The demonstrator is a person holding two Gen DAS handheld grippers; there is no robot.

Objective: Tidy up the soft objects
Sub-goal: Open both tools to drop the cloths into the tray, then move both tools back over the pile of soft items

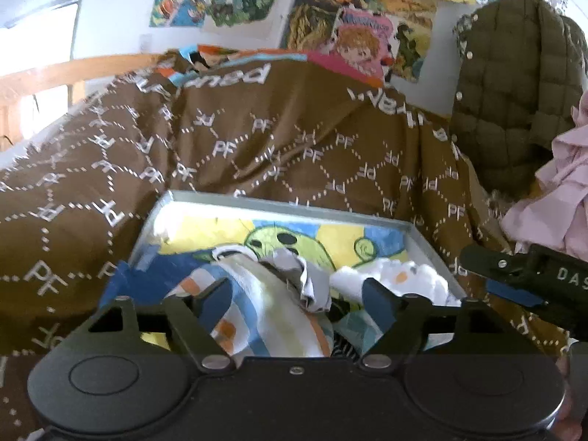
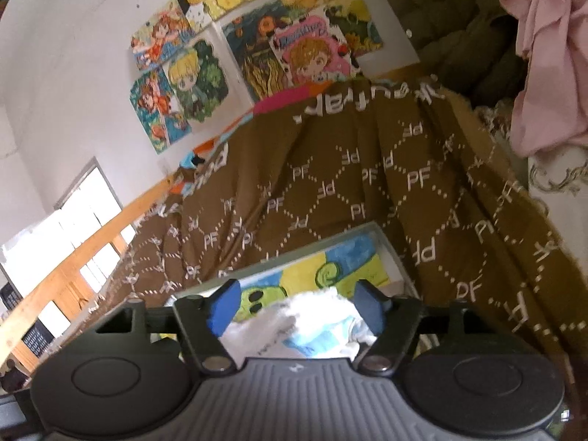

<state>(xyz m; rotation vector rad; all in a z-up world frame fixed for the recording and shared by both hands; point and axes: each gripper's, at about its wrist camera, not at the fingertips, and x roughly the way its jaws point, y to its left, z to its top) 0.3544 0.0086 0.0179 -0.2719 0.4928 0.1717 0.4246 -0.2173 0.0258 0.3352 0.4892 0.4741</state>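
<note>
A grey shallow box [image 1: 279, 204] lies on the brown PF blanket [image 1: 257, 139]. Its floor has a green and yellow cartoon drawing [image 1: 286, 242]. Inside are a striped blue, orange and white cloth [image 1: 264, 316], a grey cloth [image 1: 308, 279] and a white fluffy cloth with orange spots [image 1: 404, 275]. My left gripper [image 1: 297, 301] is open, its fingers on either side of the striped cloth. My right gripper [image 2: 296, 308] is open just above a white fluffy cloth [image 2: 316, 308] in the same box [image 2: 389, 242]; it also shows at the right of the left wrist view [image 1: 514, 275].
A pink garment [image 2: 544, 55] and an olive quilted jacket [image 1: 514, 92] lie at the right. Cartoon posters [image 2: 257, 44] cover the white wall behind. A wooden bed rail [image 2: 92, 242] runs along the left, with a bright window [image 2: 66, 228] beyond.
</note>
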